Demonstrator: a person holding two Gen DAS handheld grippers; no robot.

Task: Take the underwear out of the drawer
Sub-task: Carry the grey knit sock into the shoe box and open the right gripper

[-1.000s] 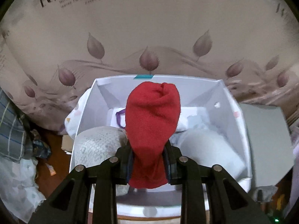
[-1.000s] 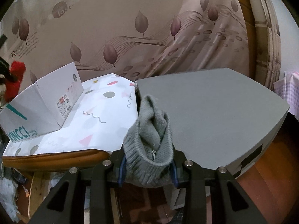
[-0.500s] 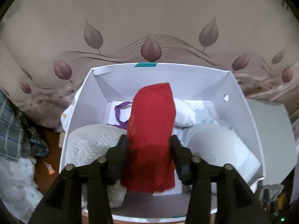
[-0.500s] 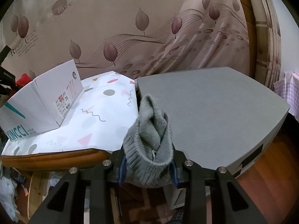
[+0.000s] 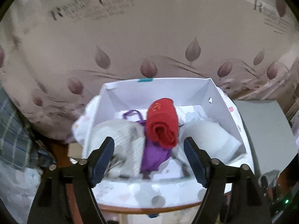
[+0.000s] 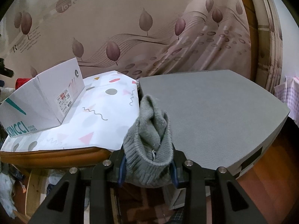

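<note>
In the left wrist view a white cardboard box (image 5: pixel 224 108) holds rolled garments. A red roll (image 5: pixel 162 122) lies loose in its middle on a purple piece (image 5: pixel 154 156). A pale knit roll (image 5: pixel 121 140) sits left of it and a white roll (image 5: pixel 209 138) right. My left gripper (image 5: pixel 149 147) hangs above the box, its jaws opening wide with nothing pressed between them. In the right wrist view my right gripper (image 6: pixel 147 169) is shut on a grey knit roll (image 6: pixel 149 141), held over the gap between the patterned table and a grey surface (image 6: pixel 214 112). The same box (image 6: pixel 41 95) stands far left.
A white tablecloth (image 6: pixel 101 123) with coloured shapes covers the wooden-edged table. A leaf-printed curtain (image 5: pixel 149 37) hangs behind everything. Checked cloth (image 5: pixel 13 130) lies at the left beside the table. The grey surface (image 5: pixel 269 130) sits right of the box.
My left gripper opened and let go of the red roll, which now lies in the box. The left gripper drew back and up. The right gripper kept still with the grey roll.
</note>
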